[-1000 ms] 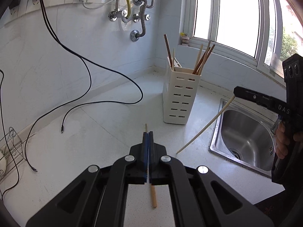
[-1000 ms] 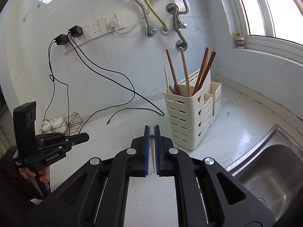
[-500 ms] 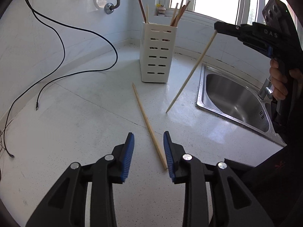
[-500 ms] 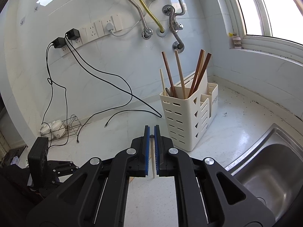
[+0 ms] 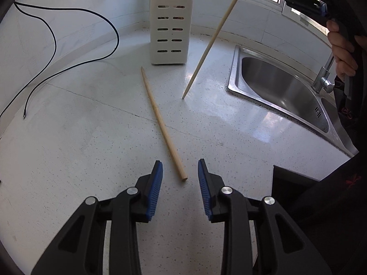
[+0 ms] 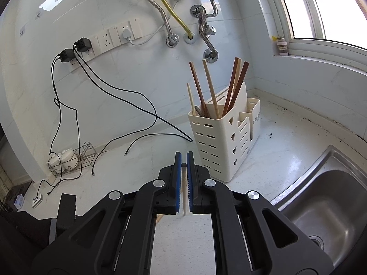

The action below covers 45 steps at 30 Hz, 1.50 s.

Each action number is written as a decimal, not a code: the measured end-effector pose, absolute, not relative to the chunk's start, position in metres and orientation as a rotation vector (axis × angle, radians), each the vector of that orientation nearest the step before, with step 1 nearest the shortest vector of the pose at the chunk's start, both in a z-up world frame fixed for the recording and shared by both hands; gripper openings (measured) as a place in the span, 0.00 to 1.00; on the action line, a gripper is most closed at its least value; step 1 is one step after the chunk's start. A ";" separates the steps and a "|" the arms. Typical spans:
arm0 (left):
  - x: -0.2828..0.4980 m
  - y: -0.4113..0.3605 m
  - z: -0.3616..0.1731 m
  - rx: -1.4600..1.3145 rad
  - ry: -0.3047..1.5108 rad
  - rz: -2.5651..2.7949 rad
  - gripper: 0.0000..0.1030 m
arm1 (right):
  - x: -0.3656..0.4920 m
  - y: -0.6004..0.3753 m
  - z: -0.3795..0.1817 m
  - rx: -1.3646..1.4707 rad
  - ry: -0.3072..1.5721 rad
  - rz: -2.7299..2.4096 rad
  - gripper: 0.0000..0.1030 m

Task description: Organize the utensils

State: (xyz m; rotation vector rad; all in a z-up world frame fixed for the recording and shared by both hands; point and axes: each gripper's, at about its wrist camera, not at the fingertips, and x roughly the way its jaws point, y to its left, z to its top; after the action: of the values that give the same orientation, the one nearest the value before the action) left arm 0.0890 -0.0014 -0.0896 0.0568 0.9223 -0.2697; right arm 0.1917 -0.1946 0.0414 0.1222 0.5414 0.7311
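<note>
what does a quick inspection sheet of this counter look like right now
surface: white speckled countertop, no spills seen
job's things: one loose chopstick flat on the counter; second chopstick held tilted, tip near the counter; cream utensil holder with several chopsticks upright
clutter: wire rack by the wall
grippers: left gripper open over the loose chopstick's near end; right gripper shut on the second chopstick
cables: black cables trail from wall plugs onto the counter
surroundings: steel sink, window, wall pipes
</note>
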 end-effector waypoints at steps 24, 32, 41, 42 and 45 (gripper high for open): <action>0.091 0.001 -0.097 0.047 0.905 -0.151 0.06 | 0.194 -0.194 0.042 0.136 0.544 0.751 0.04; 0.087 0.010 -0.048 0.063 0.780 -0.100 0.06 | 0.190 -0.195 0.051 0.144 0.515 0.752 0.04; 0.095 0.022 0.013 0.063 0.648 -0.029 0.05 | 0.186 -0.195 0.056 0.150 0.495 0.757 0.04; 0.095 0.022 0.017 0.065 0.638 -0.024 0.05 | 0.186 -0.196 0.056 0.151 0.494 0.755 0.04; 0.096 0.022 0.028 0.071 0.617 -0.012 0.05 | 0.185 -0.198 0.056 0.154 0.489 0.752 0.04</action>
State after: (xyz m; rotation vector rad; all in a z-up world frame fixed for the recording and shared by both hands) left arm 0.0961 0.0223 0.0282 0.0706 0.6172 -0.0123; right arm 0.1852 -0.1979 0.0565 0.1541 0.4890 0.7522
